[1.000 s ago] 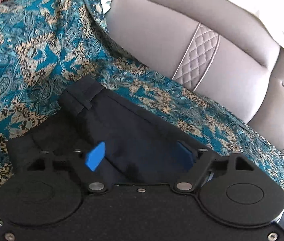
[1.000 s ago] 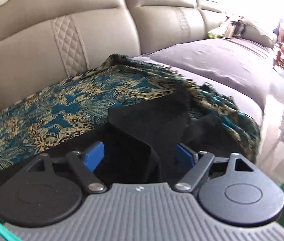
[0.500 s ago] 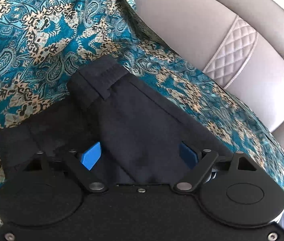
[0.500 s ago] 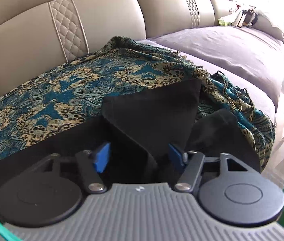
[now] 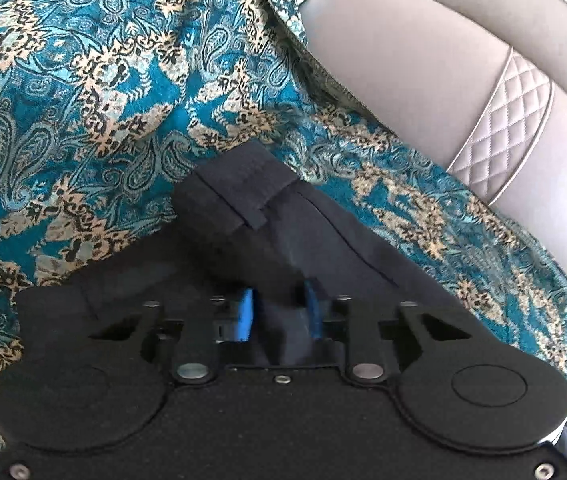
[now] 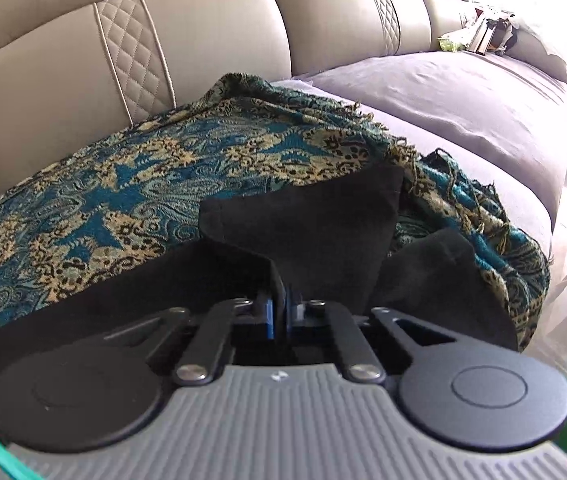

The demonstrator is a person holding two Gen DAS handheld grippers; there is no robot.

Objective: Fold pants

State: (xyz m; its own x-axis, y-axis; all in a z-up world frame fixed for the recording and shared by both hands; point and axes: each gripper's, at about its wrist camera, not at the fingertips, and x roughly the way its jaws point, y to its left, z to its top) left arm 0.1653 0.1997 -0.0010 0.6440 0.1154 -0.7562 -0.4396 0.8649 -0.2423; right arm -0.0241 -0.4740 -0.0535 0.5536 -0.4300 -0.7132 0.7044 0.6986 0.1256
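- the pants (image 5: 283,240) are black, of a matte, smooth-woven cloth, and lie on a throw (image 5: 103,100) spread over the seat of a sofa (image 5: 423,60).
- in the left wrist view the waistband end is bunched into a thick roll, with a ribbed band and a belt loop (image 5: 259,200) standing across it.
- the left gripper (image 5: 279,314) has its jaws closing, and a fold of the black cloth sits between the blue pads (image 5: 245,314), which press on it from both sides.
- the right gripper (image 6: 279,312) has its jaws closing as well, brought almost together on a thin edge of the pants (image 6: 303,220); the cloth rises from the narrow slit between the blue pads (image 6: 269,316) as a stiff-looking, tent-shaped flap.
- another dark lobe of cloth (image 6: 435,276) lies to the right of that flap, probably a leg of the same pants, though the black shows no seams there.
- the throw is a woven paisley in teal, gold and black, with a frayed, tasselled fringe (image 6: 463,184) where it crumples toward the seat's front edge.
- the sofa is smooth beige leather, its backrest plump and divided by seams, with a diamond-quilted strip (image 6: 131,48) edged in pale piping.
- a plain grey-purple cover (image 6: 463,100) lies over the next seat.
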